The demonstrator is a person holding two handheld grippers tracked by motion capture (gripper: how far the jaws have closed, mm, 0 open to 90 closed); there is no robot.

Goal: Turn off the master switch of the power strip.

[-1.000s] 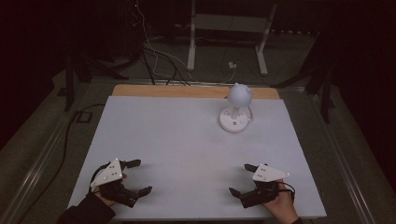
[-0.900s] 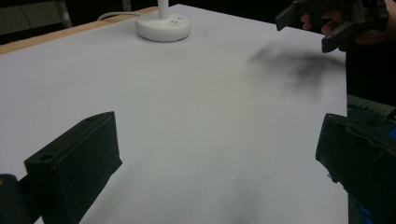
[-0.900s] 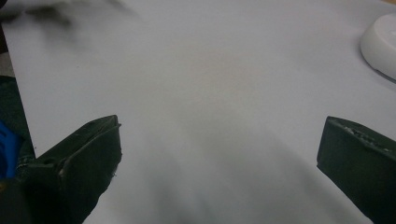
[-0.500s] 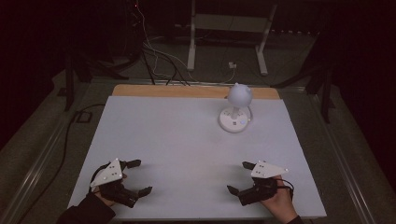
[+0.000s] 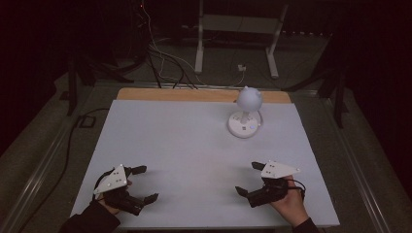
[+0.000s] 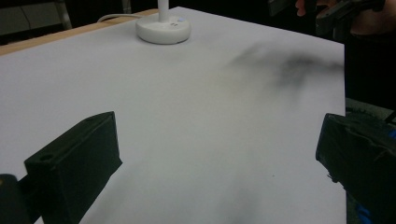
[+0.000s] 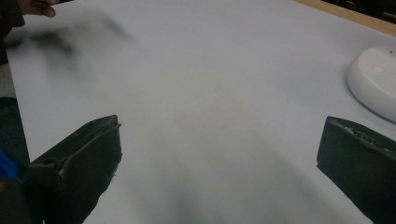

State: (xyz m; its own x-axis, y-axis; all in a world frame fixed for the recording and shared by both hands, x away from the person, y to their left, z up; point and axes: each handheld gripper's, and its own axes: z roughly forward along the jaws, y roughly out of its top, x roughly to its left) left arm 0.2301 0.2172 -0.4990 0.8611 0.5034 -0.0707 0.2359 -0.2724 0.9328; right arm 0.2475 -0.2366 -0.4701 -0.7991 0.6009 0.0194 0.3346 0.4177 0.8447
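White lamp (image 5: 244, 114) stands far; left gripper (image 5: 142, 184), right gripper (image 5: 249, 178) gape.

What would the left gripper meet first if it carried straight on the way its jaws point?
Probably nothing soon: the left gripper faces bare white table. The lamp base sits left of its line, though depth is unclear.

High view above near edge looking down, gripper views low over white tabletop (image 5: 184, 145), both sharing round white lamp base (image 6: 163, 30) near far edge
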